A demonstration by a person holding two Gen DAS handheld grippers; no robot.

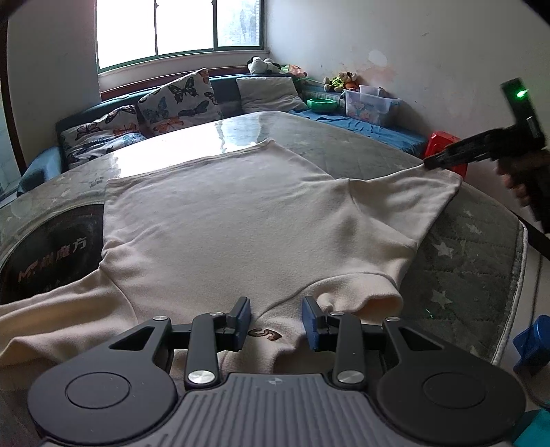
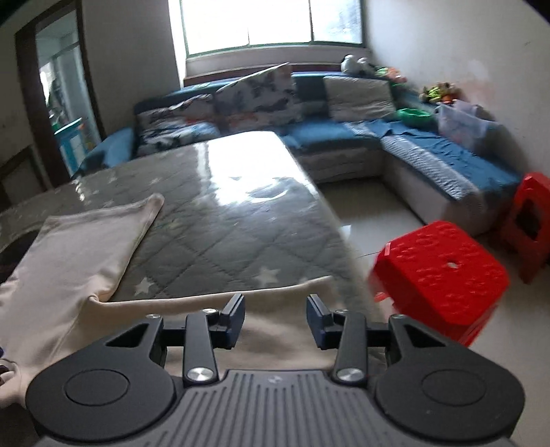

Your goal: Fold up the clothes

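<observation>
Left wrist cam: I see cream shirt [image 1: 220,220] flat on table [image 1: 343,144]; left gripper [image 1: 276,321] spread over its collar, right gripper [image 2: 275,319] spread over sleeve.

shirt [image 1: 240,220]: cream
table cover [image 2: 220,233]: grey quilted, white stars
stool [image 2: 443,271]: red
cushions [image 1: 178,99]: butterfly print
sofa [image 2: 447,165]: blue
bowl [image 1: 322,105]: green

Daylight pours in from the window [image 1: 178,27] at the far wall, blown out to white, and throws a bright glare patch on the glossy desk [image 2: 247,165]. The right wrist view is smeared by motion blur, strongest around the red stool [image 2: 443,271]; the left wrist view is sharper. Both pictures bend strongly and darken at the corners.
</observation>
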